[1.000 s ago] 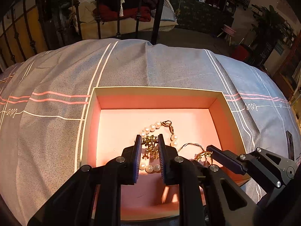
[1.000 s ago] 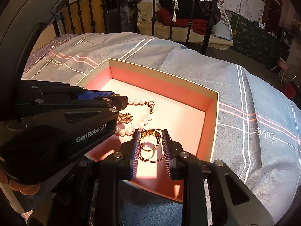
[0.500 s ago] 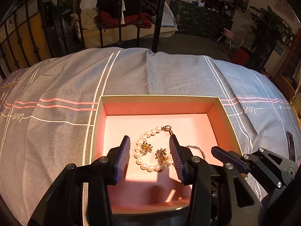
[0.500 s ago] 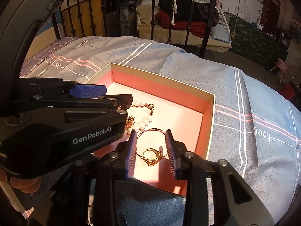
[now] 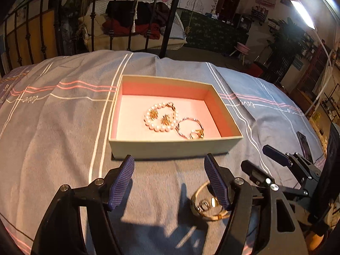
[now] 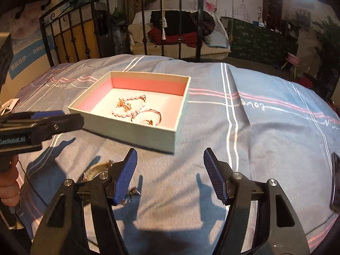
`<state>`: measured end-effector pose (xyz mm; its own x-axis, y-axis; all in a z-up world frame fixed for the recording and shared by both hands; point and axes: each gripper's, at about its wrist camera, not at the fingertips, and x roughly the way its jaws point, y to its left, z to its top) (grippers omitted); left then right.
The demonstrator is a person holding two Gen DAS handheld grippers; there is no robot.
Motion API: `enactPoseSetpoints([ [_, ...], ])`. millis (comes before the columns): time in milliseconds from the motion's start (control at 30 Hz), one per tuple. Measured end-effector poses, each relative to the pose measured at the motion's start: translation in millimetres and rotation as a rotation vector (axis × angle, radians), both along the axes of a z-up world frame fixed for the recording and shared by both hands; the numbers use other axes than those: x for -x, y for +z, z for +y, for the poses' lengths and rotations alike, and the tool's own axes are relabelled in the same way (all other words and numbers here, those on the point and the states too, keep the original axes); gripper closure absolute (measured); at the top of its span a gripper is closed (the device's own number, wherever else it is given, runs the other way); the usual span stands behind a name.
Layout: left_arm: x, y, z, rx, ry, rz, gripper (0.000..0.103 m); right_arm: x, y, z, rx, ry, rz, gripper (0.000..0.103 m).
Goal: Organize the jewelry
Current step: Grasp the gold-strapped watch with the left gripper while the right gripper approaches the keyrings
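Both grippers have pulled back out of the box since the earlier frames, and their jaws have just been opening with nothing between them. Your left gripper (image 5: 170,178) stands spread and empty over the blue bedspread (image 5: 63,127); your right gripper (image 6: 169,170) is spread and empty too. Just ahead of both sits the pink-lined box (image 5: 176,146), holding the pearl bracelet (image 5: 159,125), two gold earrings inside its loop, and a thin bangle (image 5: 189,125) with rings. Beside your left gripper's right finger lies a gold bangle (image 5: 204,212) on the cloth. Likely that comes next: lower squarely over its rim, close gently, lift clear of the fabric.
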<state>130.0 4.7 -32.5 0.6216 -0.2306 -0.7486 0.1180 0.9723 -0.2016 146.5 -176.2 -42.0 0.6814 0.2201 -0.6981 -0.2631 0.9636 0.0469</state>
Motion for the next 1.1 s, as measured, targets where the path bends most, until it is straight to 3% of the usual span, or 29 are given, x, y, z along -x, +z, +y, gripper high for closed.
enactPoseSetpoints([
  [133,18.6,-21.4,-24.1,-0.052,-0.071,0.044,0.036,16.5,-18.6,-21.6,-0.037,-0.044,0.05,0.038],
  [333,1.3,-32.8,-33.7,-0.091,-0.071,0.099,0.04,25.1,-21.3,-19.3,-0.036,-0.032,0.056,0.038],
  [500,-15.4,-41.7,-40.2,-0.12,-0.116,0.14,0.061,25.2,-27.4,-10.4,-0.028,-0.009,0.073,0.038],
  [667,-16.2,-48.3,-59.6,-0.217,-0.201,0.118,0.074,25.9,-31.5,-2.1,0.007,0.005,0.074,0.038],
  [700,-15.7,-48.0,-60.9,-0.207,-0.222,0.115,0.084,26.3,-33.0,-2.3,0.013,0.006,0.074,0.038],
  [800,-19.1,-46.1,-56.1,-0.167,-0.233,0.11,0.098,26.0,-34.1,-1.2,0.024,0.007,0.076,0.038],
  [900,-24.4,-44.1,-37.3,-0.063,-0.189,0.127,0.098,25.7,-34.7,-0.5,0.03,0.01,0.078,0.038],
  [1100,-15.0,-26.3,-11.2,0.031,-0.129,0.093,0.099,20.7,-34.1,5.7,0.062,0.025,0.082,0.038],
])
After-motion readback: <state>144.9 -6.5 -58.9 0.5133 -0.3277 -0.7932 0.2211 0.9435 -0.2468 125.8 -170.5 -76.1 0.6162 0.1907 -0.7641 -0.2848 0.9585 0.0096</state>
